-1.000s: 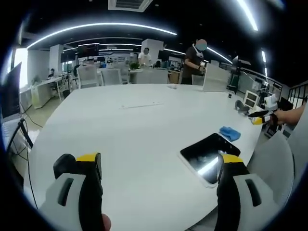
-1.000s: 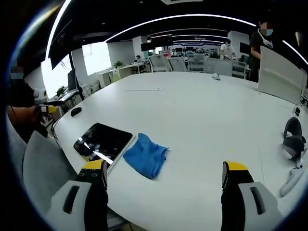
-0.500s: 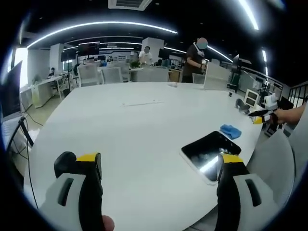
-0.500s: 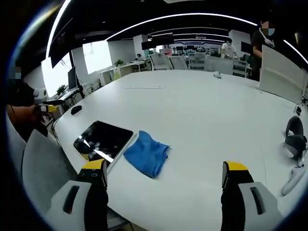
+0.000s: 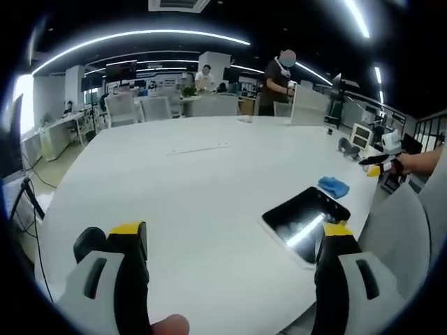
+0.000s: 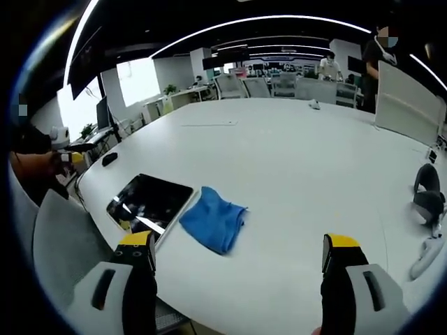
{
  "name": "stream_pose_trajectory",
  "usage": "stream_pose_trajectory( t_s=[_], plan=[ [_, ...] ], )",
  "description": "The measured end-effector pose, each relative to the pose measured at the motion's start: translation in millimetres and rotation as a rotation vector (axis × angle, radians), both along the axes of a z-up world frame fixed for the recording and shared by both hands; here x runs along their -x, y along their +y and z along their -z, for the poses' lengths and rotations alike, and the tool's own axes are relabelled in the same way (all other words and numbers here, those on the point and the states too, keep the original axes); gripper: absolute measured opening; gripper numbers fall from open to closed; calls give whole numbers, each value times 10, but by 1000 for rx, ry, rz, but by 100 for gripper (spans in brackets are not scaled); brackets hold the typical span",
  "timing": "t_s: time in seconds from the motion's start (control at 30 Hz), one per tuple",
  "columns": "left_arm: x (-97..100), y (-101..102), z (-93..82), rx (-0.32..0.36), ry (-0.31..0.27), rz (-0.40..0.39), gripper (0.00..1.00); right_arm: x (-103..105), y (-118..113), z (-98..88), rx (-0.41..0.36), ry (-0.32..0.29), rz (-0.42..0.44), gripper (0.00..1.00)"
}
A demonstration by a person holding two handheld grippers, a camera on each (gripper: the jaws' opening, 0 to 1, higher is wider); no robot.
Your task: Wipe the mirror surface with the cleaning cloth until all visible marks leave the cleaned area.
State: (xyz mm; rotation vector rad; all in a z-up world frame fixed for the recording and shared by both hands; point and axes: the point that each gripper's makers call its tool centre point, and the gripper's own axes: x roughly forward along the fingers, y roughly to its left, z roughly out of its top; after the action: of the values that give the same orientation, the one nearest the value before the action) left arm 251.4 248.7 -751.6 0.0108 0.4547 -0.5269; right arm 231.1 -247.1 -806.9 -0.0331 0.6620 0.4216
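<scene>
Right gripper is held above table w/ jaws spread, nothing grasped; cloth lies just ahead, so pickup is judged next. Left gripper likewise released, empty. Mirror lies flat near table edge, just beside cloth, unwiped. No brand or writing legible.

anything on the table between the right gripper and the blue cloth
Nothing visible does. In the right gripper view the open right gripper looks onto bare white table, with the blue cloth lying ahead, left of centre, beside the mirror.
</scene>
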Motion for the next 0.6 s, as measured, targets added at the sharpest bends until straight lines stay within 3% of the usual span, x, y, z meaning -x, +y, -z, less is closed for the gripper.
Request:
stream_pose_trajectory(
  t_s=[0.6],
  plan=[
    [-25, -22, -54, 17, -12, 2, 99, 86, 15, 47, 12, 19, 1, 97]
  ],
)
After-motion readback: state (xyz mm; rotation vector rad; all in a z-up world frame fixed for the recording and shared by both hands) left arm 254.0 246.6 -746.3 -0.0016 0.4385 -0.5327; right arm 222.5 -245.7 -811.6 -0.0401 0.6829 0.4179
